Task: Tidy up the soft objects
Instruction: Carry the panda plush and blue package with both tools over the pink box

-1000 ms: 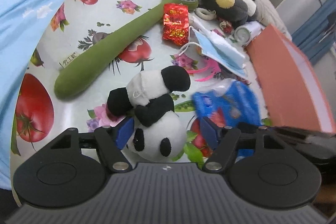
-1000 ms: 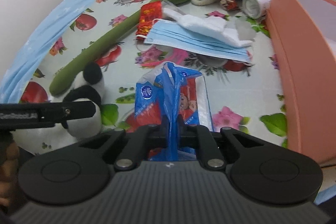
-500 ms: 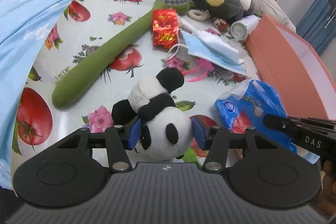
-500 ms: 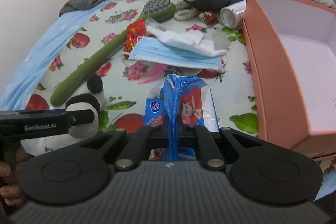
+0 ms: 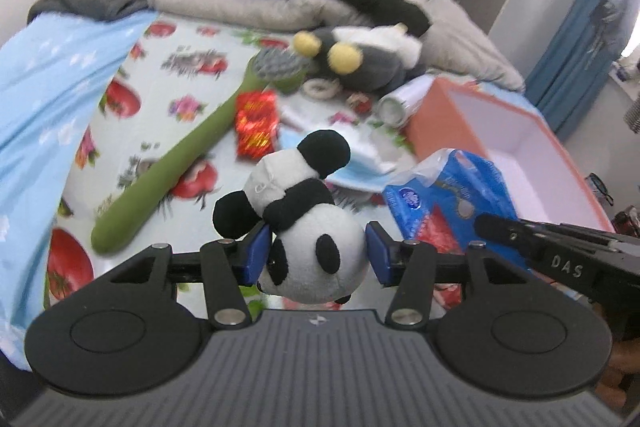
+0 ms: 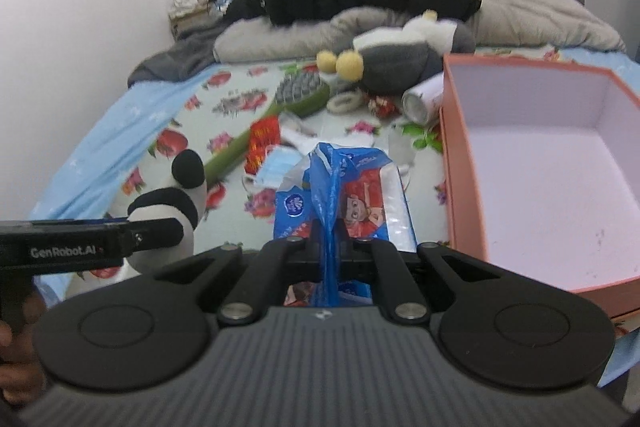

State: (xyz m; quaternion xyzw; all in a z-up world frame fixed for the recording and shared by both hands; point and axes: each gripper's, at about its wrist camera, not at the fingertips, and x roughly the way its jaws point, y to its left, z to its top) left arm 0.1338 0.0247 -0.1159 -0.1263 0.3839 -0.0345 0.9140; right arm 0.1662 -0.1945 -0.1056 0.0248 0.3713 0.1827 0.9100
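Observation:
My left gripper (image 5: pixel 317 254) is shut on a black-and-white panda plush (image 5: pixel 308 227), its blue pads pressing both sides of the head, and the plush hangs clear of the bed. The panda (image 6: pixel 176 199) also shows at the left of the right wrist view. My right gripper (image 6: pixel 329 239) is shut on the plastic flap of a blue tissue pack (image 6: pixel 344 195), lifted off the bedsheet. That pack (image 5: pixel 448 199) appears to the right of the panda in the left wrist view. An open orange box (image 6: pixel 460 163) with a white inside stands to the right of the pack.
On the tomato-print sheet (image 5: pixel 160 99) lie a long green plush brush (image 5: pixel 188 163), a red foil packet (image 5: pixel 256 125), a blue face mask (image 6: pixel 276 167), a white roll (image 6: pixel 420 99) and a grey plush with yellow ears (image 6: pixel 384 63). Grey and black clothing is piled at the bed's head.
Both grippers rose off the bed: the left closed on the panda's head and lifted it, the right carried the blue pack up. The orange box's inside came into view.

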